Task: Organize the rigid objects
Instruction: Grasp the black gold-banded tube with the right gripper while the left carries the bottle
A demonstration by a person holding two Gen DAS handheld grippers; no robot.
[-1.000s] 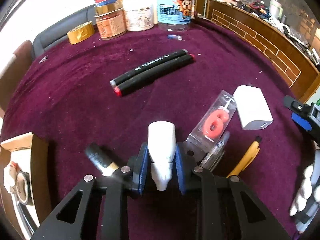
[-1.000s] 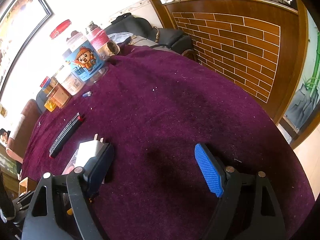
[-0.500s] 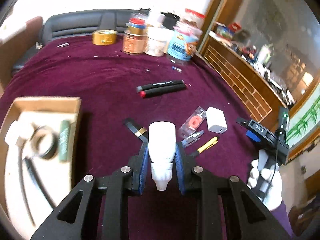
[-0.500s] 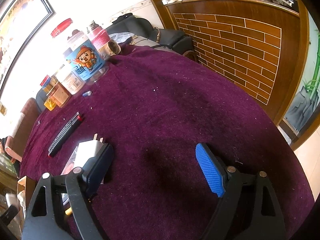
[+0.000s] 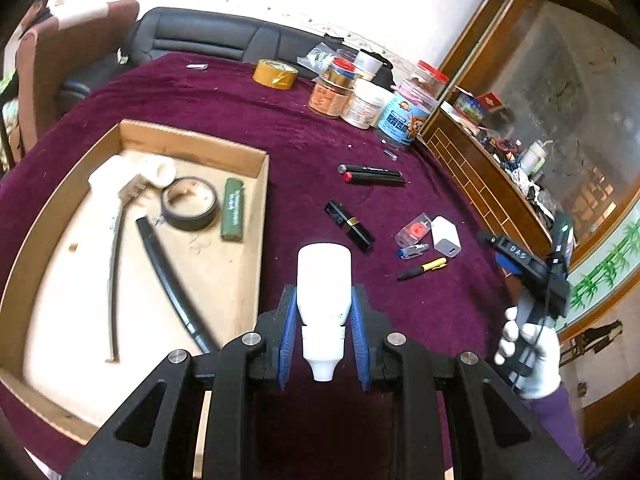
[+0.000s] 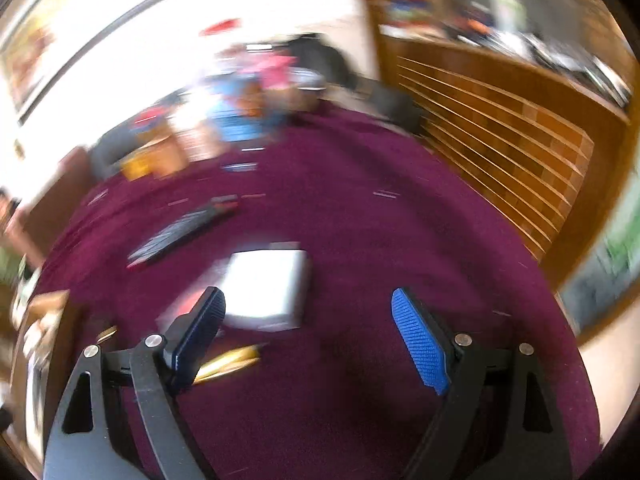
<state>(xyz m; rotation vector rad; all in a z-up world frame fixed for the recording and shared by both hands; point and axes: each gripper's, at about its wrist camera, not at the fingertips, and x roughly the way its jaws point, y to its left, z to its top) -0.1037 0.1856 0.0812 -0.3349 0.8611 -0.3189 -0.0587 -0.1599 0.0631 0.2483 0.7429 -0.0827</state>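
My left gripper (image 5: pixel 323 334) pinched a white bottle (image 5: pixel 323 288) between its blue pads, cap end toward me and base pointing out over the cloth (image 5: pixel 240 120). The bottle hung above the purple surface just right of the cardboard box (image 5: pixel 262 208), whose near wall lay beside my left finger. Inside the box lay a tape ring (image 5: pixel 190 208), a green bar (image 5: pixel 232 214), a brush (image 5: pixel 120 216) and a black strip (image 5: pixel 168 276). I judged this the carrying step: the bottle was lifted but not yet over the box, so the next move called for swinging left across the wall, lowering onto a bare patch, then spreading. My right gripper (image 6: pixel 308 338) stood spread and empty, its view blurred, above a white charger (image 6: pixel 268 284) with a yellow pen (image 6: pixel 228 362) near its left finger. Markers (image 5: pixel 372 174) and a lipstick (image 5: pixel 350 224) remained on the cloth.
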